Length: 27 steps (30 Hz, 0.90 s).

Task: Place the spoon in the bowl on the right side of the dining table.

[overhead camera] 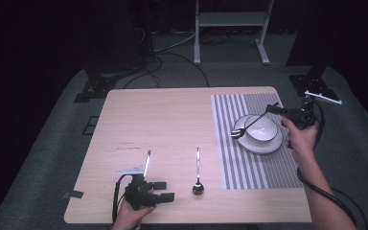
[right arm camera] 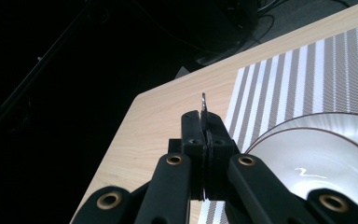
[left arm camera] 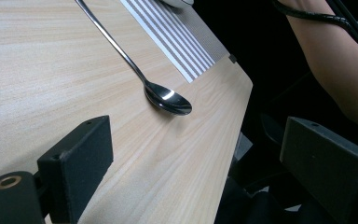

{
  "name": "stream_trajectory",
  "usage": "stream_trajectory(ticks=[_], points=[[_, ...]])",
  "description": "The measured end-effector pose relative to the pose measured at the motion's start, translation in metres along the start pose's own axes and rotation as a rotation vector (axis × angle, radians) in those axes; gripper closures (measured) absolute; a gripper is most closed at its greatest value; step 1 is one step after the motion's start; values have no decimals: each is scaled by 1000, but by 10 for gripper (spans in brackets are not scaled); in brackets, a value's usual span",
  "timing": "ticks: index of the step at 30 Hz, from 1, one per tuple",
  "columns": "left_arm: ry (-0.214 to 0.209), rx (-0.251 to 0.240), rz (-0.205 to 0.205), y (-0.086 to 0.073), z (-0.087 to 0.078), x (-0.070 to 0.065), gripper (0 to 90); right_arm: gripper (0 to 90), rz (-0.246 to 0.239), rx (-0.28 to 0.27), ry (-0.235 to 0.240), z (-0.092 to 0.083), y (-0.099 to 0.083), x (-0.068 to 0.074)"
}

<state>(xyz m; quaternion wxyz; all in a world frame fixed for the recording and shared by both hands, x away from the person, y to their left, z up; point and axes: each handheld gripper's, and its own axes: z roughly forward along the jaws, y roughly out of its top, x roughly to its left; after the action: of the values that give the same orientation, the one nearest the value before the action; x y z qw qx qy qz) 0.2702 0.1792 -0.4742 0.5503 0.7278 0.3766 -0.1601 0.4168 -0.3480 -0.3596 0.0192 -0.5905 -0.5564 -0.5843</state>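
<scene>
The right gripper [overhead camera: 271, 108] is clamped tight on a fork's [overhead camera: 247, 125] handle — its tines hang over the bowl [overhead camera: 263, 129] on the plate [overhead camera: 258, 145], seemingly just clear of it. The left gripper [overhead camera: 165, 190] rests on the table [overhead camera: 163, 120], jaws wide and empty — the spoon [left arm camera: 168, 98] lies just beyond.

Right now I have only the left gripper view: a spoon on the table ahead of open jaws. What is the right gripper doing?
Observer: The right gripper is shut on a fork, which slants down across a white bowl.
Operator: Where does that bowl stand?
Observer: On a plate on the striped placemat, right of the spoon.
Operator: Anything else near my gripper?
Observer: A slim silver utensil, perhaps a knife, lies just beyond the left gripper.
</scene>
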Motion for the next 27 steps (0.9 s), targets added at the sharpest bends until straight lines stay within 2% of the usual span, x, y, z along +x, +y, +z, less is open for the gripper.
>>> stream_trajectory(ticks=[20,27], points=[[0,0,0,0,1,0,80,887,26,-63,-48,-20,12,-12],[3,5,3,0,1,0,80,887,48,-89,-83,-28,13,-22]])
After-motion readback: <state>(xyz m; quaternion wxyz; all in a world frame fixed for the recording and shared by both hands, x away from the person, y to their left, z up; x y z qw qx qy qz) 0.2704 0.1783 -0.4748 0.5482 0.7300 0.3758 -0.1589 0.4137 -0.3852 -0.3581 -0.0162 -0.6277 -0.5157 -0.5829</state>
